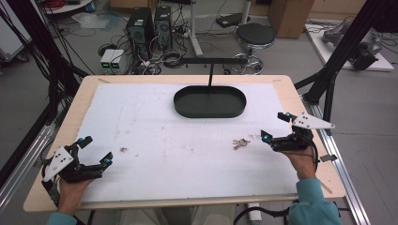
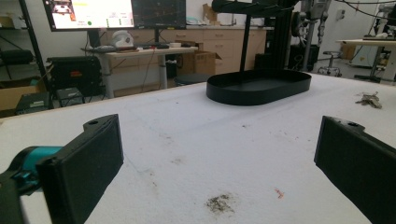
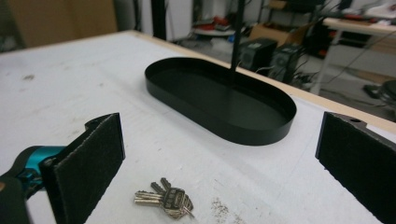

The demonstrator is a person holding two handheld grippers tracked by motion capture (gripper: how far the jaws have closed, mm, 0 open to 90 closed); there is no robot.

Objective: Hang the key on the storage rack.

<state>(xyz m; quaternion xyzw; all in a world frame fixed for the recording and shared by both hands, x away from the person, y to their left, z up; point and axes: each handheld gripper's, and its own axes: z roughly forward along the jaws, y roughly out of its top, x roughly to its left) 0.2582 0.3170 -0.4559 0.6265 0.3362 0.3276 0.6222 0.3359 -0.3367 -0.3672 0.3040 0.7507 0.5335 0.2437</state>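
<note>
A small bunch of keys (image 1: 241, 143) lies flat on the white table cover, right of centre; the same bunch of keys (image 3: 166, 200) sits low between the jaws in the right gripper view, and the keys (image 2: 370, 99) show far right in the left gripper view. My right gripper (image 1: 275, 125) is open, just right of the keys, above the table. A black oval tray (image 1: 210, 101) with an upright post and crossbar stands at the back centre; the tray (image 3: 219, 100) lies beyond the keys. My left gripper (image 1: 96, 150) is open at the front left corner, holding nothing.
A white cover (image 1: 178, 140) spans the wooden table (image 1: 291, 86). Small dirt specks (image 1: 124, 150) lie near the left gripper. Beyond the far edge stand computer towers (image 1: 141, 28), cables and a round stool (image 1: 255, 35). A black frame post (image 1: 342, 51) rises at the right.
</note>
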